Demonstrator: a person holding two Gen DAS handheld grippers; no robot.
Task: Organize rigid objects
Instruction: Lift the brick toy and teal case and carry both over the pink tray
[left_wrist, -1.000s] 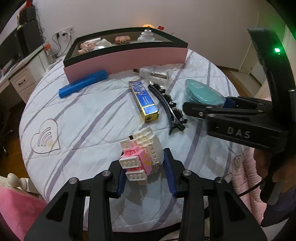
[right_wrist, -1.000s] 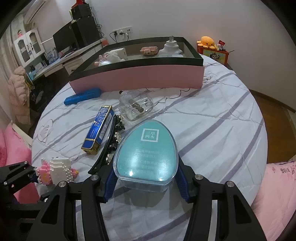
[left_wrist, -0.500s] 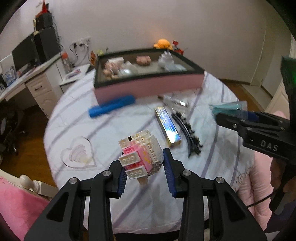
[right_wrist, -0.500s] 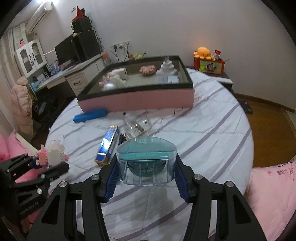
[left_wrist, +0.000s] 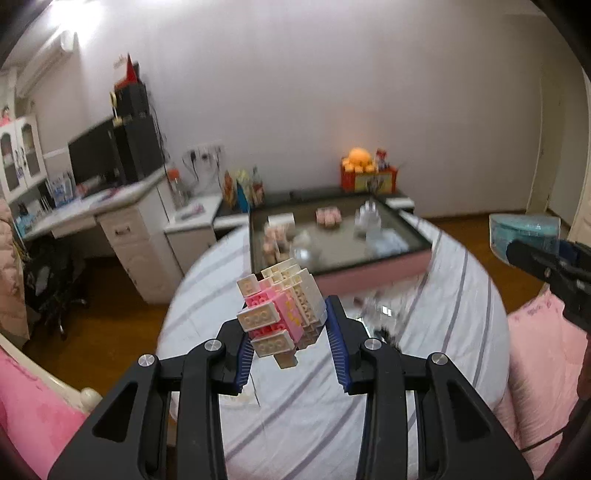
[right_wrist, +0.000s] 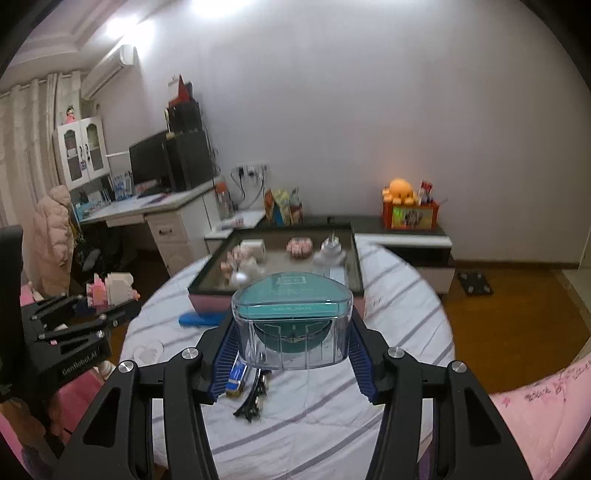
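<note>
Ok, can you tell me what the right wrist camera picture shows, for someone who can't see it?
The right gripper holds a clear box with a teal lid in its jaws, above a round striped table. Behind it sits a pink tray of small toys; at left, the left gripper holds a pink-and-white block toy.

Colours, both wrist views
Pink-and-white brick block (left_wrist: 282, 314); teal-lidded clear case (right_wrist: 291, 319); white bedspread (right_wrist: 399, 332) striped grey; pink-walled, black-rimmed tray (left_wrist: 373, 277); blue bar (right_wrist: 201, 318).

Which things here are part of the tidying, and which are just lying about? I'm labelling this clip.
Job:
- brick model, in left gripper
- teal box, in right gripper
- pink tray
- blue case, hair clip on table

Lying about:
- monitor
- orange plush
</note>
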